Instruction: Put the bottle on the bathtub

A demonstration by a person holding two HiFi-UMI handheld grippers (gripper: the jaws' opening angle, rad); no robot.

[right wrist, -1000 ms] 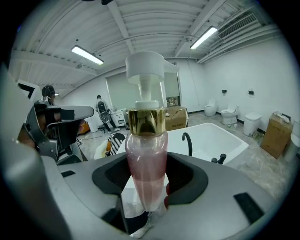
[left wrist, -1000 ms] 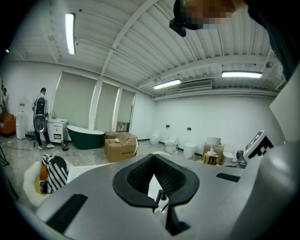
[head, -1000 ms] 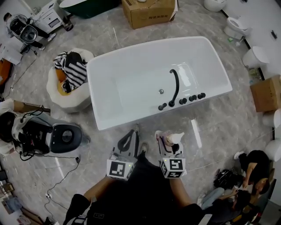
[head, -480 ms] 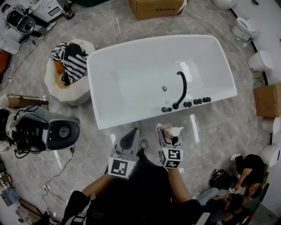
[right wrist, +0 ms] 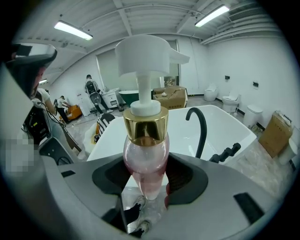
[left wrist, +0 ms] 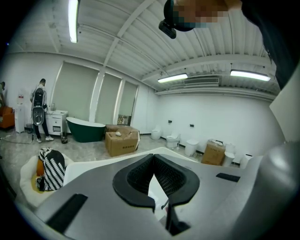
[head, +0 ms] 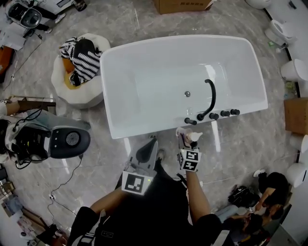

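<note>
My right gripper (head: 186, 141) is shut on a clear pink pump bottle (right wrist: 145, 154) with a gold collar and a white pump head (head: 194, 137). The bottle stands upright between the jaws (right wrist: 147, 176). It hovers just short of the near rim of the white bathtub (head: 144, 130), in front of the black faucet (head: 210, 98) and its black knobs (head: 225, 114). My left gripper (head: 148, 145) is held beside it to the left, shut with nothing in its jaws (left wrist: 153, 161), and points at the tub rim (left wrist: 77, 169).
A round white basket with striped cloth (head: 79, 67) sits left of the tub. A grey machine with cables (head: 62, 139) is on the floor at left. A cardboard box (head: 183, 5) stands beyond the tub, toilets (head: 293, 69) at right, a person (head: 272, 185) lower right.
My right gripper has carried the bottle forward, closer to the tub's near rim by the faucet. The left gripper has followed alongside. The tub now sits nearer in the head view.
</note>
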